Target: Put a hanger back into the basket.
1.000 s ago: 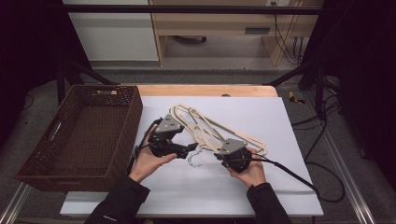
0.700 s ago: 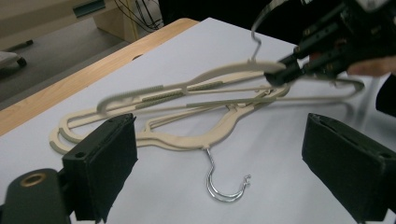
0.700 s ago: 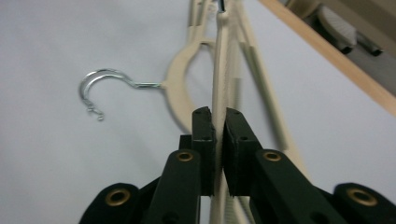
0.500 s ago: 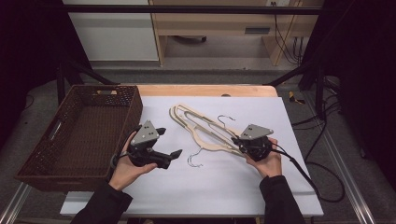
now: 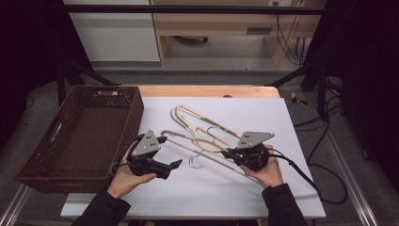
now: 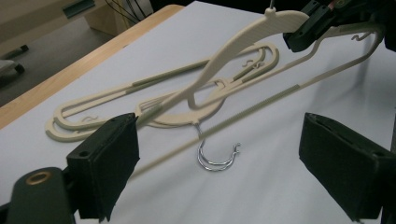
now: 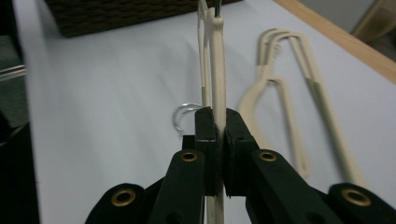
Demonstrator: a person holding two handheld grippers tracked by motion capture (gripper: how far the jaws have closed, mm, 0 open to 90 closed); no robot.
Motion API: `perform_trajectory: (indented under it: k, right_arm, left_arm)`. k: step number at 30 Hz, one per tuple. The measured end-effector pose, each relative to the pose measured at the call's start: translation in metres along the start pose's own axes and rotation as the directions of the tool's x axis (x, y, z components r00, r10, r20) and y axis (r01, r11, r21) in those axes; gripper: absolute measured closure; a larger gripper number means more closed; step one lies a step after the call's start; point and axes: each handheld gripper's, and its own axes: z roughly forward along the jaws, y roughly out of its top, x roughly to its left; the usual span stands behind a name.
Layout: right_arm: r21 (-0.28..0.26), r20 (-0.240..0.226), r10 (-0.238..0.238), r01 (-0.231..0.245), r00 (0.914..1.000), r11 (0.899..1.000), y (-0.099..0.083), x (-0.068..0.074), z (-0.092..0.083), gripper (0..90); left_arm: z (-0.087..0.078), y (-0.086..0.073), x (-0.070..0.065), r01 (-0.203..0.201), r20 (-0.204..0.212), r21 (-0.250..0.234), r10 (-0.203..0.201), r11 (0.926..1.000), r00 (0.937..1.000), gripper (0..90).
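One cream hanger [image 5: 207,149] hangs raised off the white worktop [image 5: 291,117], pinched at one end by the right gripper [image 7: 217,128], fingers [image 7: 205,135] closed hard on its thin arm. Left gripper [image 5: 171,165] fingers stand wide apart, holding nothing. Risks: narrow grip lets the hanger swing or slip; its metal hook [image 6: 215,158] may snag the pile of hangers [image 5: 197,117] beneath and drag them toward the basket [image 5: 70,136].

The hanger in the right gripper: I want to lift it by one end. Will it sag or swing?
The hanger looks stiff: held at one end, it stays straight. Thin, so probably light. Its hook may snag.
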Motion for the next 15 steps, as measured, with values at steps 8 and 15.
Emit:
perform_trajectory:
  k: [8,15]
  right_arm:
    - [0.007,-0.126,-0.027,0.029,0.9916,1.0,0.003,0.023,0.016,86.9]
    - [0.023,-0.171,-0.04,0.045,0.9844,0.999,0.004,0.029,0.022,86.9]
  left_arm:
    - [0.024,0.001,-0.015,-0.104,0.045,0.092,0.1,0.9903,0.9939,26.0]
    - [0.036,-0.003,-0.019,-0.128,0.062,0.126,0.121,0.9838,0.9907,49.4]
